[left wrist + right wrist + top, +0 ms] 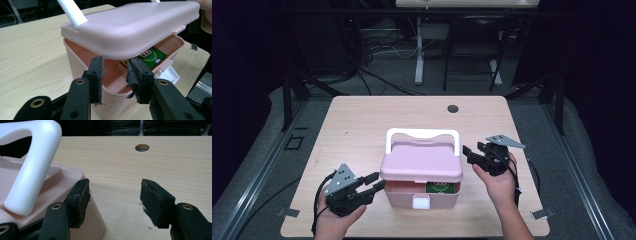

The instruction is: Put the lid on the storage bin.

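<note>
Pink box (422, 172) sat mid-worktop (362, 120) from above, left tool (376, 182) at its 9 o'clock, right tool (472, 152) at 3. Left view: left tool (115, 75) narrowly parted under the raised lid (130, 25), clamping nothing. Right view: right tool (113, 198) gaped wide beside the lid, white handle (32, 165) at 10.

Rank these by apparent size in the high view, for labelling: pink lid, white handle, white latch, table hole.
1. pink lid
2. white handle
3. white latch
4. table hole, though it lies farther from the camera, so this last ranking is unsure.
</note>
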Demonstrator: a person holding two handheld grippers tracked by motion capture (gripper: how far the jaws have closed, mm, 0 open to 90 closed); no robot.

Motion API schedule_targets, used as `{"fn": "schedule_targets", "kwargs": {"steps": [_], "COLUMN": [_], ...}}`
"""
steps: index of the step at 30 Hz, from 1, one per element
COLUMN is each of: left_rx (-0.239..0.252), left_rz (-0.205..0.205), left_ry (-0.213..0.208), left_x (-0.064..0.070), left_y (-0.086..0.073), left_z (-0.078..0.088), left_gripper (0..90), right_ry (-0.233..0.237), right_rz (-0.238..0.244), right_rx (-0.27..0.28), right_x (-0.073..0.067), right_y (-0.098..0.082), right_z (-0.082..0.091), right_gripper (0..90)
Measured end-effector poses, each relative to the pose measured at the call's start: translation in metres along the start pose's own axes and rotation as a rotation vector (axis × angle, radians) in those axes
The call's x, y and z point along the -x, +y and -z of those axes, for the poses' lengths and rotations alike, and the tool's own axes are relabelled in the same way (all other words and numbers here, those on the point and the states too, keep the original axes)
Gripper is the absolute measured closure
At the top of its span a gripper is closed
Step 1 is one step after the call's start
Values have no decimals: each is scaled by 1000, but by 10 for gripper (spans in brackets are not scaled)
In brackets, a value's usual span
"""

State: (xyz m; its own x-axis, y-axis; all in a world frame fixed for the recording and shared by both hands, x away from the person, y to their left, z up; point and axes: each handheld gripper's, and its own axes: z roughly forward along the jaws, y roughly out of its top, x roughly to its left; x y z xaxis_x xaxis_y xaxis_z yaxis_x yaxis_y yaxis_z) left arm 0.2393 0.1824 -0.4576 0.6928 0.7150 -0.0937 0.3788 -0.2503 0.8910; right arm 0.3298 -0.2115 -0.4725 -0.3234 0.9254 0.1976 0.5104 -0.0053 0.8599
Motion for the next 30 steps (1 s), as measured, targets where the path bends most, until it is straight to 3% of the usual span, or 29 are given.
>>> {"fn": "schedule_targets", "kwargs": {"steps": [14, 30], "left_rx": [-49, -73], "left_rz": [-8, 12], "left_ry": [-9, -20], "left_x": [2, 1], "left_y": [-15, -25], "left_z": [-5, -7], "left_gripper": [659, 659], "right_ry": [-2, -3], "right_rz": [-4, 0], "right_rx": [-1, -5], "right_x": [2, 3], "right_y": [-1, -2], "right_z": [-1, -2], "right_gripper": [403, 403]}}
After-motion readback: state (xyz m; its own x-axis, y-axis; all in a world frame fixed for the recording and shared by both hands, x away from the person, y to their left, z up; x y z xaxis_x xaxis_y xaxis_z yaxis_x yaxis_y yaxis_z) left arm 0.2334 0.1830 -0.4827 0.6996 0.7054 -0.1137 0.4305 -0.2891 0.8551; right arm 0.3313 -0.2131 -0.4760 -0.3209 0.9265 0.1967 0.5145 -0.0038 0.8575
